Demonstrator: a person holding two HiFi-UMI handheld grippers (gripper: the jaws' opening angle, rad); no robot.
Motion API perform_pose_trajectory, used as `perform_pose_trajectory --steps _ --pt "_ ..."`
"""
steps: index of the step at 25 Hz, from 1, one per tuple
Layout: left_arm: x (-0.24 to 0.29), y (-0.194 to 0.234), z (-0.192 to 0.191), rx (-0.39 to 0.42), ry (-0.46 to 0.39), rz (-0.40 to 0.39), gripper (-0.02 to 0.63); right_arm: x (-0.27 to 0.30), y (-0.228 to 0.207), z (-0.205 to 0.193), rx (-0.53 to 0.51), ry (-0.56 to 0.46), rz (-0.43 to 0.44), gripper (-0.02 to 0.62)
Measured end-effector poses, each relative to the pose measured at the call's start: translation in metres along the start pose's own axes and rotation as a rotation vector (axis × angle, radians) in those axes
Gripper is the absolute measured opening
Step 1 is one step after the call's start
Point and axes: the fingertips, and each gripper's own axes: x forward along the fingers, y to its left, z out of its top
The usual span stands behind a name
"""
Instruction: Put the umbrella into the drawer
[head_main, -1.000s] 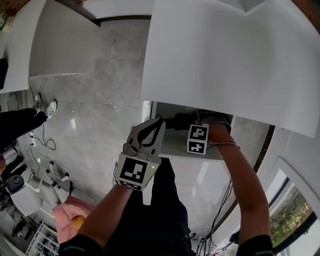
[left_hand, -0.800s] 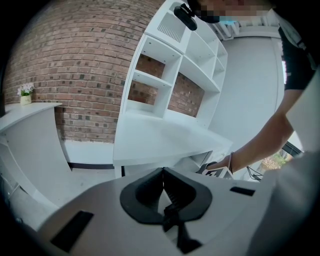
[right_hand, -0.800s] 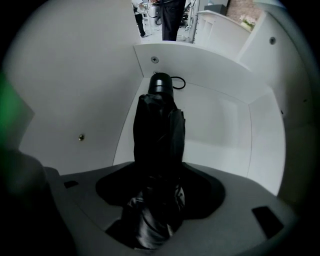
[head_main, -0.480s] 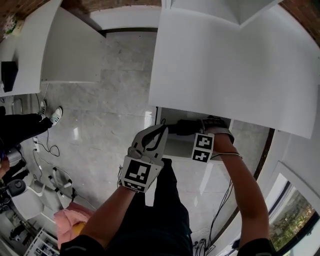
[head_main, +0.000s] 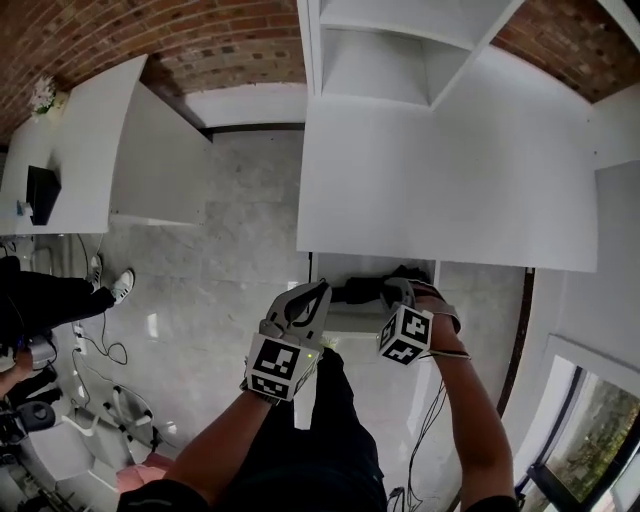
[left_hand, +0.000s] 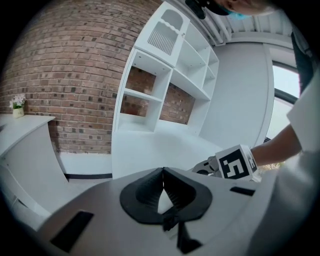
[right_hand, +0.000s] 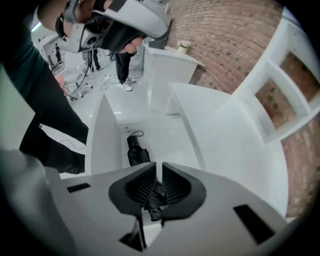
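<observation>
Black folded umbrella (right_hand: 135, 151) lies in open drawer (right_hand: 160, 132). Right gripper (right_hand: 159, 165) above it, jaws closing, empty. Left gripper (left_hand: 163, 170) clenched, empty.

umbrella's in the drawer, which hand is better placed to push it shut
Probably left: the left gripper, shut and empty, sits by the drawer front corner. The right gripper hangs over the umbrella, jaws closing on nothing.

Head view steeply downward, right gripper view nearer, sharing the drawer (head_main: 365, 268)
</observation>
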Motion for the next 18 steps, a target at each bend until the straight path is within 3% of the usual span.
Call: perform_pose_trajectory --steps 18 --pt "-0.043 -0.023 0.049 0.079 -0.009 -0.069 0.008 -0.118 -0.018 0.034 0.285 -0.129 -0.214 0.017"
